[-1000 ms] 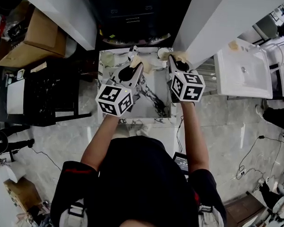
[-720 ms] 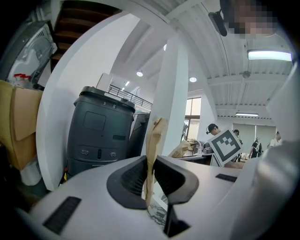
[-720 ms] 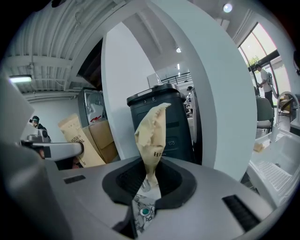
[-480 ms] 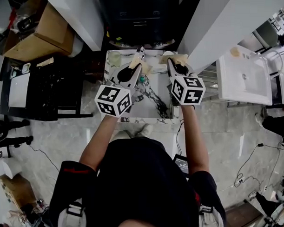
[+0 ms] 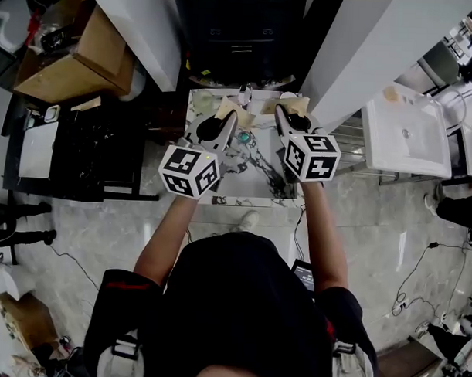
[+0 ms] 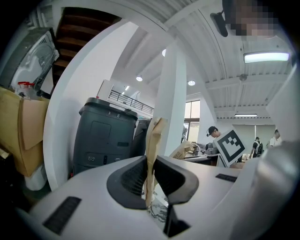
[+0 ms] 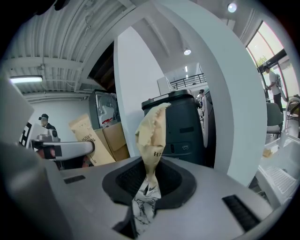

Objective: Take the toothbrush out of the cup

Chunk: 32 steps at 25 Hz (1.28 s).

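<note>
My left gripper (image 5: 225,118) is shut on a flat strip of tan paper wrapper (image 6: 153,140) that stands up between its pads (image 6: 150,183). A crumpled tan paper piece (image 7: 152,133) with dark print is pinched in my right gripper (image 5: 279,110), whose jaws (image 7: 149,185) are shut on it. Both hang above the far half of the small marble table (image 5: 255,184). I cannot tell whether the two papers are joined. A white cup (image 5: 288,95) stands at the table's far right corner. A small teal object (image 5: 243,136) lies on the marble between the grippers. No toothbrush shows clearly.
A dark grey bin (image 6: 105,136) stands beyond the table between white pillars (image 5: 345,64). Cardboard boxes (image 5: 74,58) and a black rack (image 5: 90,155) are at the left. A white sink (image 5: 404,132) sits at the right. Cables run over the grey floor.
Both grippers have lifted and moved toward the table's far edge, each still gripping its paper. The teal object now shows beside the left gripper.
</note>
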Motion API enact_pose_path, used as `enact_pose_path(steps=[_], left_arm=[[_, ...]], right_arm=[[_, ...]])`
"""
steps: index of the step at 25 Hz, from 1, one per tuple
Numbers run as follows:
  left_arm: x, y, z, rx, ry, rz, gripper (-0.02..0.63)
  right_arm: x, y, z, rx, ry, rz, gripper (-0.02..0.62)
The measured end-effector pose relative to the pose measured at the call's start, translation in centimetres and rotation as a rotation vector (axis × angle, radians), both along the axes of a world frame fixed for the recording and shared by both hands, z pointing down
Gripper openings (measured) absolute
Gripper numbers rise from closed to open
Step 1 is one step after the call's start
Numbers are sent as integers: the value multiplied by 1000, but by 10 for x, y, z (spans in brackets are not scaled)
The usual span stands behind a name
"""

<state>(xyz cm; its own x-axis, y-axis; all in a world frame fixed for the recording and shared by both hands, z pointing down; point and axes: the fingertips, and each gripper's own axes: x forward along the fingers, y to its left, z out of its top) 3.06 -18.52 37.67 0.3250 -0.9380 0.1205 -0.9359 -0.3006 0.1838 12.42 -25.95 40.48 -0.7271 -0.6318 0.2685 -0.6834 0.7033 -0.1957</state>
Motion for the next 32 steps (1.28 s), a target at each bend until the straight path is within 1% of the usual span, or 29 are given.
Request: enact_pose_path(steps=[3,8,17,22,27,32], left_arm=[[-7,13,-4,9,5,-3,54],[-21,32,-11,20,18,-10,54],[-41,73,-24,49,23,-17,54],[-53,99,-27,60,32,-28,54],[-58,128,-31,77,35,-21,54],[-71,153,-37,92,38,-25,54]], right_arm=[[-8,13,-5,9,-4,-7,77],[-21,35,-14,3,-37,-17,77],[-44,79,-28,30,-21,-39,77],[-51,107,-32,35,-20,-47,77],[-62,139,-37,50,-23,-55,77],[-75,164,-43,58,-25,-55,77]])
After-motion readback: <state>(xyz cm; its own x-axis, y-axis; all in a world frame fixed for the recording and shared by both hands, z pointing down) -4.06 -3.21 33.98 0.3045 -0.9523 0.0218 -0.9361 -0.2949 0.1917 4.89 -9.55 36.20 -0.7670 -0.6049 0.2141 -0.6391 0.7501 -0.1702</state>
